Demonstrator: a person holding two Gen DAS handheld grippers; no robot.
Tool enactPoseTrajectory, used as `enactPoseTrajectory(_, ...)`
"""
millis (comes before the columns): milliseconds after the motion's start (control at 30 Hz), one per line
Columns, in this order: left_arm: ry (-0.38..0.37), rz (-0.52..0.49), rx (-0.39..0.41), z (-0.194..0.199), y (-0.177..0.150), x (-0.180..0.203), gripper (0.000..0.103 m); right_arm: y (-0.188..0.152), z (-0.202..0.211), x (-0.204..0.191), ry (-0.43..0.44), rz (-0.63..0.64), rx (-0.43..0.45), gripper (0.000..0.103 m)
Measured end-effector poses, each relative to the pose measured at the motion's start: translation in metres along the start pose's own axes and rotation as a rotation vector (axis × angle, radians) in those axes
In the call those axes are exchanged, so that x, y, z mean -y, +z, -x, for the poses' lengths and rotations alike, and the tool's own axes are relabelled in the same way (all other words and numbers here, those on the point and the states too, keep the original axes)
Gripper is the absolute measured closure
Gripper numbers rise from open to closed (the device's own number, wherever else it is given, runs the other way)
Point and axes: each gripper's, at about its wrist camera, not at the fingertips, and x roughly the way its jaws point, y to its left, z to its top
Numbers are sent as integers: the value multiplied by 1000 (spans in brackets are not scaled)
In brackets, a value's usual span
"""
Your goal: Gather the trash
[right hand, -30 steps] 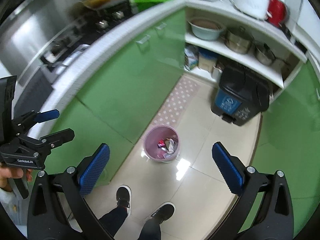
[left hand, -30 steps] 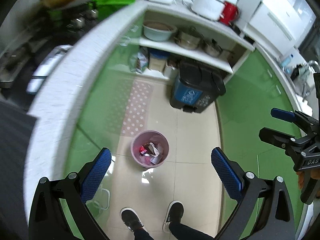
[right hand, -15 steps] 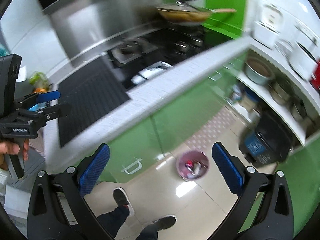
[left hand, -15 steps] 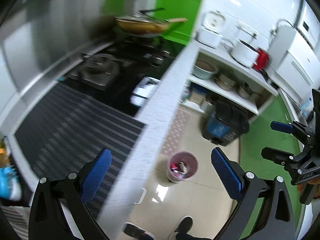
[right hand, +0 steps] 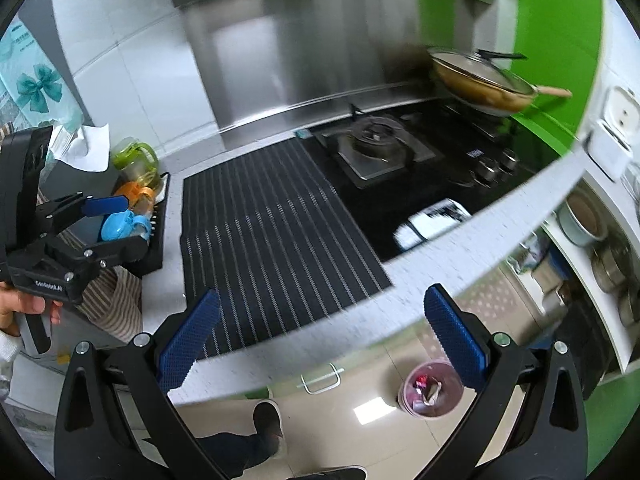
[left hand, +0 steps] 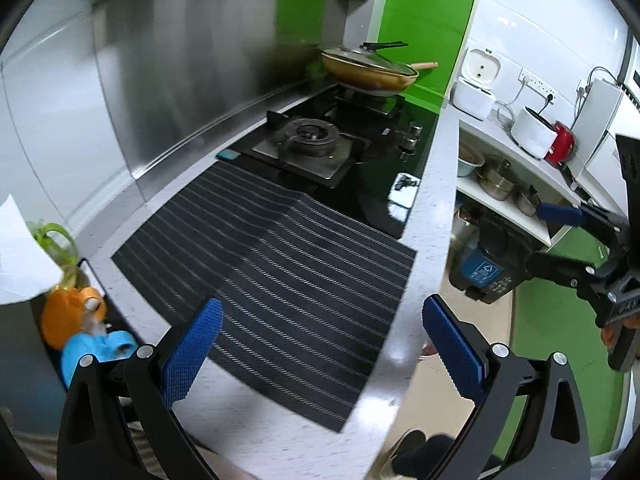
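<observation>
Kitchen walls of steel and green stand behind the table [left hand: 424, 216] in the left wrist view. On it lies a black striped mat [left hand: 280, 272], and past the mat a white wrapper [left hand: 404, 190] lies near the edge. The left hand-held gripper [left hand: 320, 344] is wide and holds nothing.

From the right wrist view, the right hand-held gripper [right hand: 320, 336] is also wide and empty. Below on the floor, the pink trash bin [right hand: 430, 394] holds some wrappers. The white wrapper [right hand: 434, 222] lies beside the stove [right hand: 384, 150].

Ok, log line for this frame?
left gripper: open, empty | right gripper: open, empty | both over striped mat | pink bin: on floor, holds trash
</observation>
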Motion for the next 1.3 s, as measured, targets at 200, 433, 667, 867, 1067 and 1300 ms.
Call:
enactPoseTrajectory(200, 6, 30, 3, 5, -1, -28, 7, 21, -24, -22, 46, 45, -27, 3)
enactPoseTrajectory(433, 49, 70, 7, 2, -2, -39, 7, 44, -43, -27, 111, 122, -38, 3)
enactPoseTrajectory(667, 72, 140, -15, -7, 2, -45, 7, 64, -54, -33, 223, 223, -46, 3)
enactPoseTrajectory(867, 68, 173, -15, -11, 9, -52, 6, 73, -64, -32, 254, 241, -52, 3)
enactPoseTrajectory(1067, 41, 208, 3, -13, 14, -58, 6, 77, -70, -33, 256, 265, -56, 3)
enactPoseTrajectory(1300, 119, 196, 14, -13, 16, -53, 6, 80, -75, -32, 261, 260, -58, 3)
